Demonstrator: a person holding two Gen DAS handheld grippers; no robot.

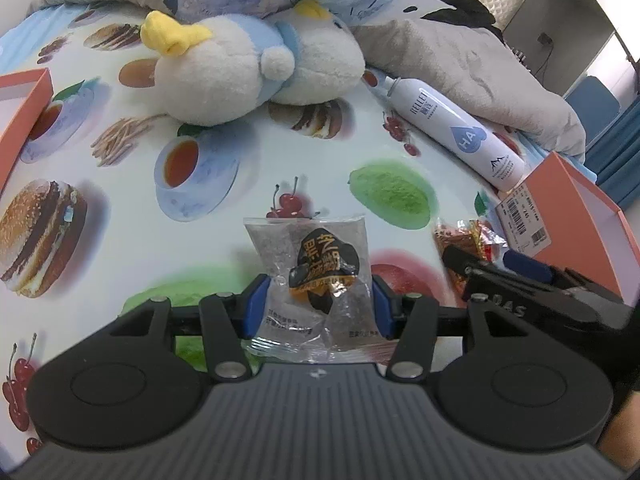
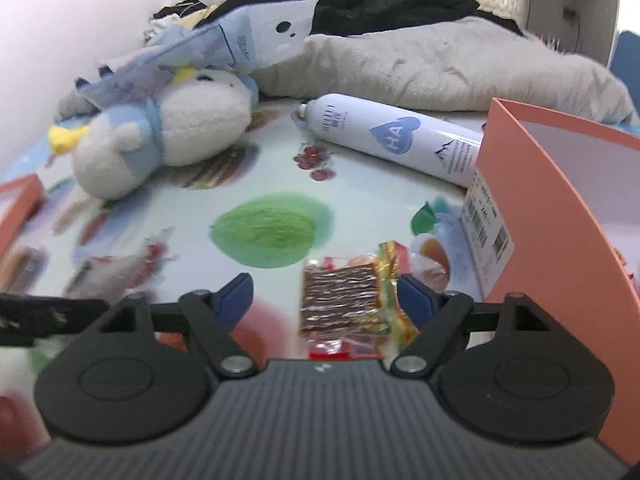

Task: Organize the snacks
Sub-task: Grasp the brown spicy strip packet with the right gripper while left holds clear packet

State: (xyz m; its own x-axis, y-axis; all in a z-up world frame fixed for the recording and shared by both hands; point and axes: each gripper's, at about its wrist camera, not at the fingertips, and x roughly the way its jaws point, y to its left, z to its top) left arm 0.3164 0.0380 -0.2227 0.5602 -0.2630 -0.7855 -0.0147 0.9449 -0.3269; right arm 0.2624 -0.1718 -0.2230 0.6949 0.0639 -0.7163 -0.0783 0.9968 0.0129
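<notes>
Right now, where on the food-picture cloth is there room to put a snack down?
The widest bare patch is mid-cloth, around the green blob print, between the white plush duck, the white spray bottle and the clear black-labelled snack packet. Another lies by the burger print. It is crowded near the orange cardboard box, where the striped red-yellow snack packet lies.

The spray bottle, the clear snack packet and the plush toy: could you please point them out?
spray bottle (image 2: 394,140), right wrist view, blue heart logo.
clear snack packet (image 1: 316,276), left wrist view, dark label.
plush toy (image 1: 216,80), left wrist view, white head.
</notes>
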